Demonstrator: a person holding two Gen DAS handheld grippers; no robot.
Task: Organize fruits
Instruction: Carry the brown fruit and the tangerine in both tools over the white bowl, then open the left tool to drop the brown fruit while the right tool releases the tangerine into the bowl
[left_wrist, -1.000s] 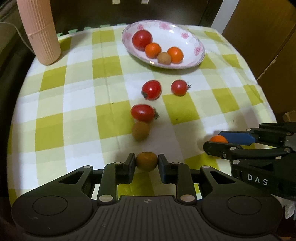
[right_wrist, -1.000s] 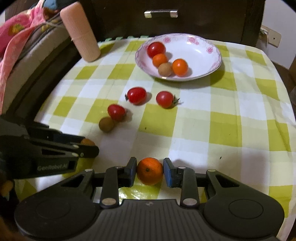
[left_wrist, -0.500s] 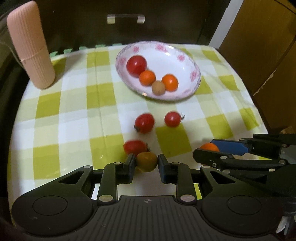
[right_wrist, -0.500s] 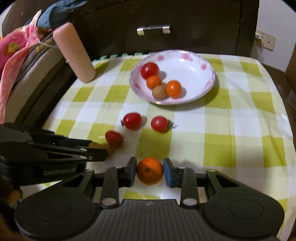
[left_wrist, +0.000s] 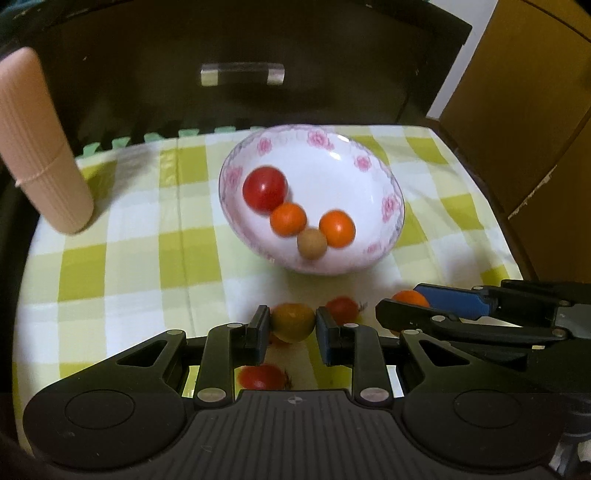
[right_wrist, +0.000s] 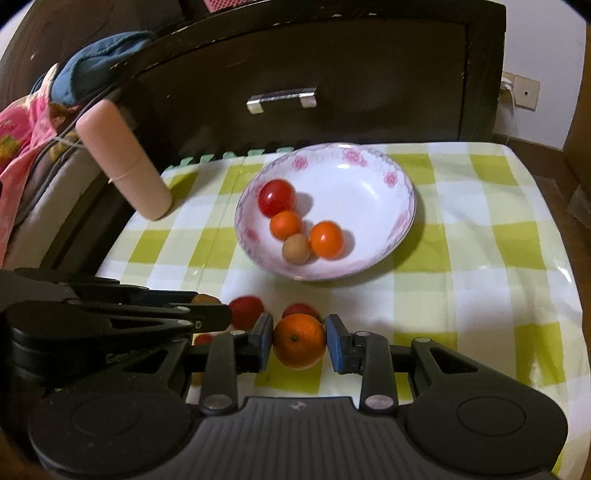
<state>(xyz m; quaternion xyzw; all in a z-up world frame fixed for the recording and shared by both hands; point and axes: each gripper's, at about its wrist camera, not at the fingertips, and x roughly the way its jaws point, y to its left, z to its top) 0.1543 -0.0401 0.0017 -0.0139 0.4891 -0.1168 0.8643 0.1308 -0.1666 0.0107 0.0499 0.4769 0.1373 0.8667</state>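
Fruits: one small round orange-green tomato (left_wrist: 293, 322) is clamped between the pads of the left gripper (left_wrist: 291, 325), held above the cloth, near side of the bowl. A round orange mandarin w/ a dark stem dot (right_wrist: 299, 340) is pinched the same way in the right gripper (right_wrist: 300, 341), both pads pressing its sides.

Shallow white ceramic bowl w/ pink flower rim (right_wrist: 399, 192) sits toward the far middle of the table, holding four pcs: a red tomato (right_wrist: 277, 197) at far left, a small orange fruit (right_wrist: 285, 225) touching it, a tan-brown round fruit (right_wrist: 296, 248) nearest, and a second orange fruit (right_wrist: 326, 239) to its right.

Loose on the yellow-green & white checked tablecloth (right_wrist: 480, 258), between bowl and grippers: red cherry tomatoes (right_wrist: 246, 311), partly hidden behind the fingers; one more red one (left_wrist: 263, 376) shows under the left gripper. Exact count unclear, blurred.

Left gripper seen from the right cam sits just left of the right one, side by side, apart.

Far left: a ribbed pink cylinder (right_wrist: 123, 160) standing tilted on the cloth edge. Behind the table a dark wooden drawer front w/ a metal handle (right_wrist: 281, 99).
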